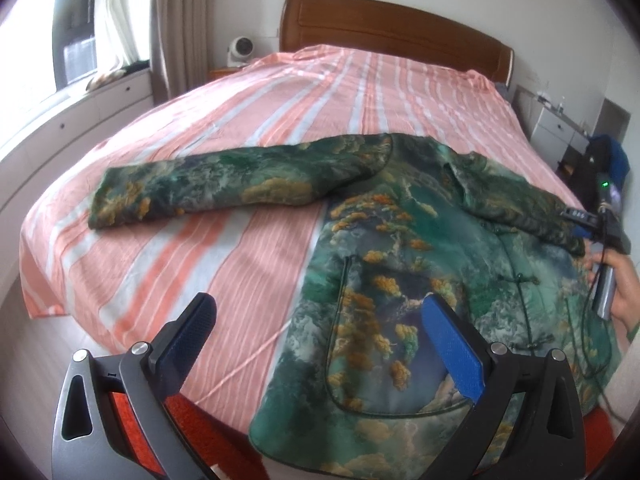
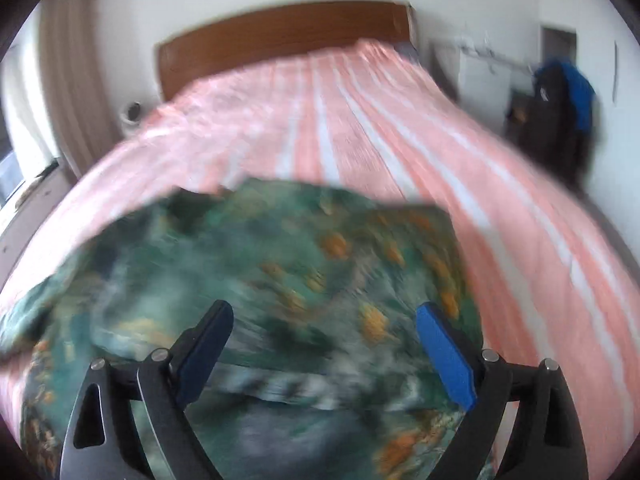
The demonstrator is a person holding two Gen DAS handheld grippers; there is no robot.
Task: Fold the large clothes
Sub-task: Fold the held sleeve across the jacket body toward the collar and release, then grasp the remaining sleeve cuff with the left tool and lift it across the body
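A green padded jacket [image 1: 400, 280] with orange and blue landscape print lies front up on the bed. Its left sleeve [image 1: 224, 188] stretches out flat to the left. Its right sleeve [image 1: 532, 208] is folded in across the chest. My left gripper [image 1: 320, 312] is open and empty above the jacket's lower left hem. My right gripper [image 2: 324, 320] is open and empty just above the jacket [image 2: 280, 280], in a blurred view. The right gripper also shows in the left wrist view [image 1: 600, 232], held by a hand at the jacket's right edge.
The bed [image 1: 280, 92] has a pink and white striped sheet and a brown wooden headboard [image 1: 392, 28]. A small white fan [image 1: 240, 50] sits by the window side. A white cabinet [image 1: 560, 128] and dark bag [image 2: 560, 108] stand to the right.
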